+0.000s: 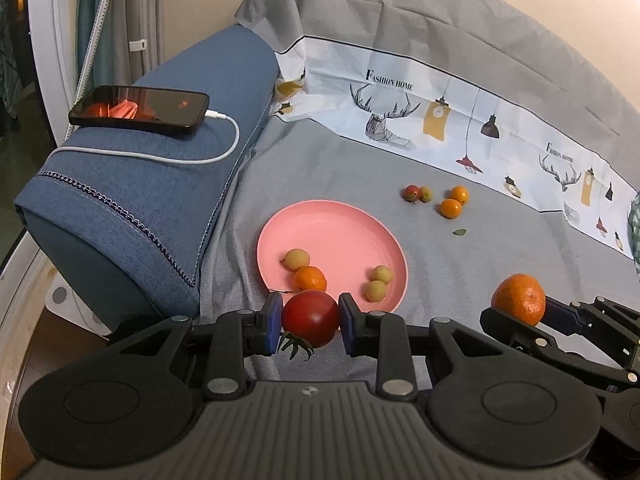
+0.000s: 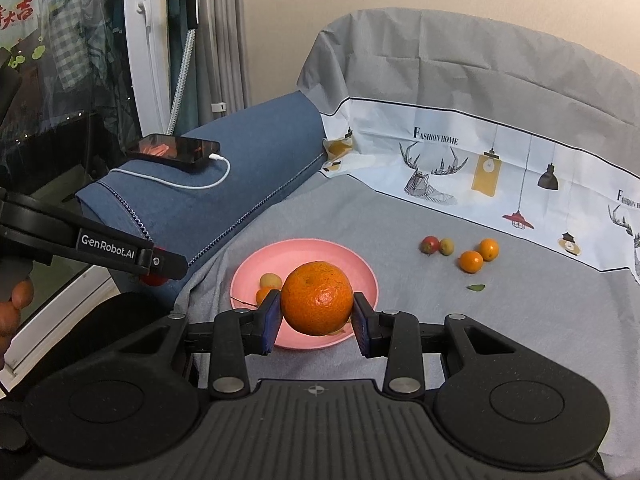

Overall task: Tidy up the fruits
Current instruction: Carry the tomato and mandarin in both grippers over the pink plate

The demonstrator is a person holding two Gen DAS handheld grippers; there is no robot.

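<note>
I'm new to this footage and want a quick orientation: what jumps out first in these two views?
Each tool grips a fruit: the left tool holds a red tomato, the right tool a big orange mandarin, both near the pink plate, which already carries small fruits. Four more small fruits lie on the grey cloth beyond, and a charging phone rests on the blue armrest at left.

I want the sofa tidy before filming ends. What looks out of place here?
A phone lies charging on the armrest, beside the fruit area. A loose leaf sits on the grey cover near the kumquats. Nothing looks spilled or damaged.
</note>
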